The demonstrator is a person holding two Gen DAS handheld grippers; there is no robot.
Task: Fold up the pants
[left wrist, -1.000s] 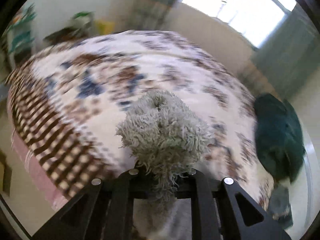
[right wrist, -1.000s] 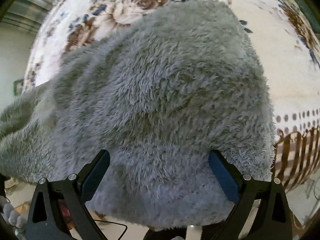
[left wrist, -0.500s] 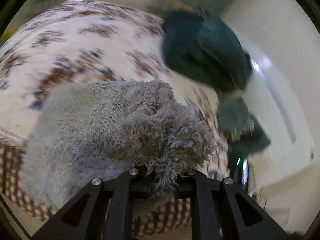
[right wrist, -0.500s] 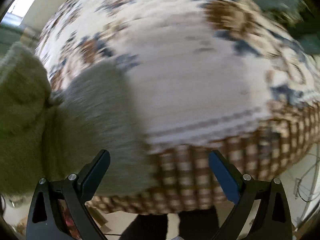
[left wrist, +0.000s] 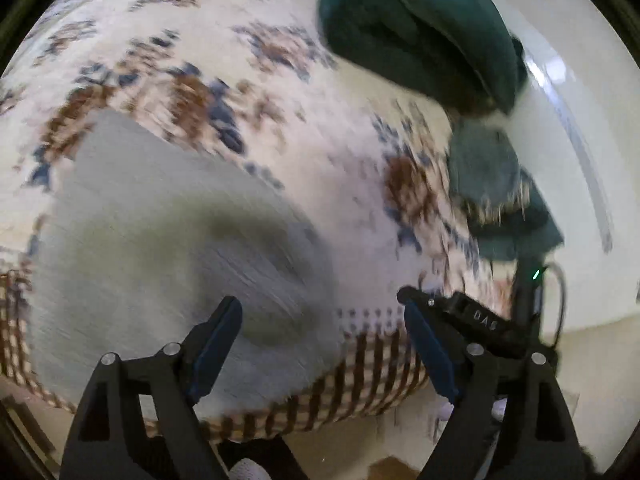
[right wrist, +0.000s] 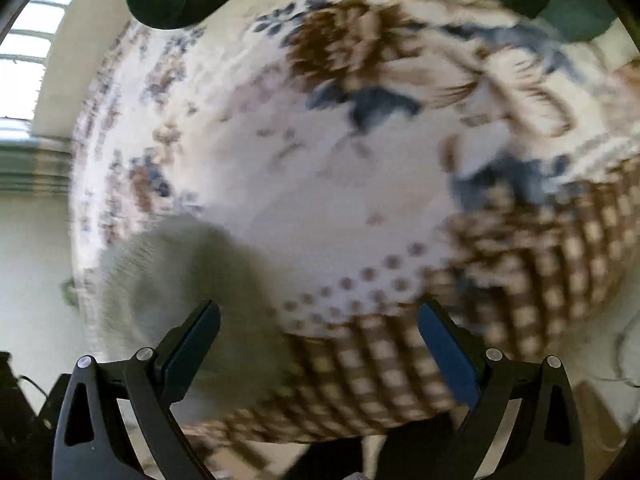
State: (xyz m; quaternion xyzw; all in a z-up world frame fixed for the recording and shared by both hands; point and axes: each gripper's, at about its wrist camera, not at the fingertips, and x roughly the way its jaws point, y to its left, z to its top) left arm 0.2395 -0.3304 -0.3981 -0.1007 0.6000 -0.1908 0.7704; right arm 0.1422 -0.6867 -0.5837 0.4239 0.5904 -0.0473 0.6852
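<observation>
The left gripper had just spread its jaws and let go of the grey fleece pants, which lay bunched by the bed's checked near edge, a fold seemingly done, while the right gripper, also spread and empty, hung over open bedspread.

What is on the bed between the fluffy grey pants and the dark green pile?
Only bare flowered bedspread. The left wrist view shows the grey pants low on the left and the green pile at upper right, with nothing between.
</observation>
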